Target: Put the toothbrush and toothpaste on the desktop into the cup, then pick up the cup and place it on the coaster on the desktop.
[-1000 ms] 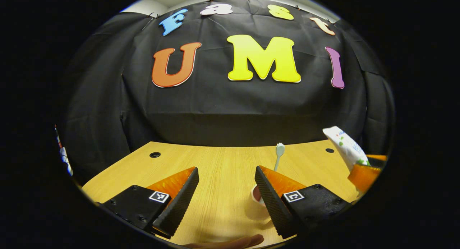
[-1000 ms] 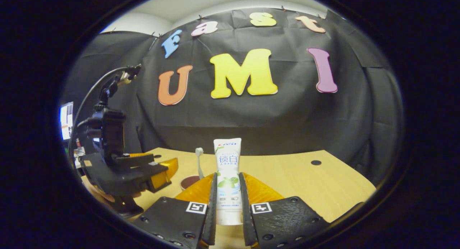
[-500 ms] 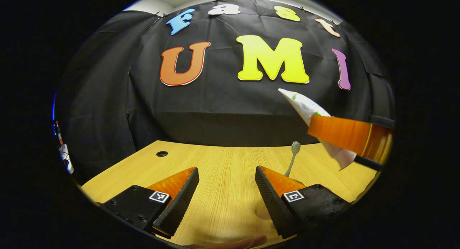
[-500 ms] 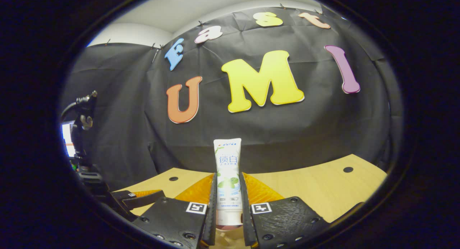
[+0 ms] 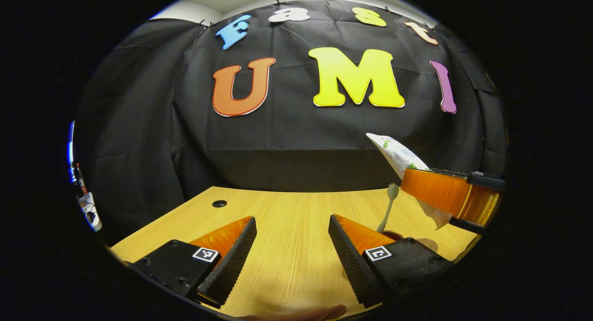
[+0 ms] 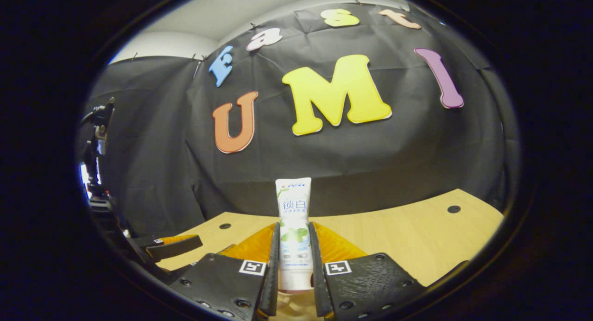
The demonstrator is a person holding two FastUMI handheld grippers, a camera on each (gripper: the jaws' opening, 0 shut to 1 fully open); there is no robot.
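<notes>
Your right tongs (image 6: 294, 284) are clamped on the toothpaste (image 6: 293, 219), both fingers pressed to its lower body, and the tube stands straight up out of the grip. From the left gripper view the tube (image 5: 399, 155) hangs tilted in the air near the toothbrush (image 5: 388, 209), which leans upright with its head up. Its foot drops toward a dark rim (image 5: 393, 236) low behind your left finger; I take that for the cup, but most of it is hidden. The coaster I cannot place.

Your left tongs (image 5: 292, 256) are wide open and hold nothing, hovering low over the surface (image 5: 287, 219).

The step in hand looks like lowering the tube into the cup. Bring its bottom end over the mouth beside the brush, not onto it. Keep the tube near vertical so it clears the rim. Let go only once its end is well inside.
</notes>
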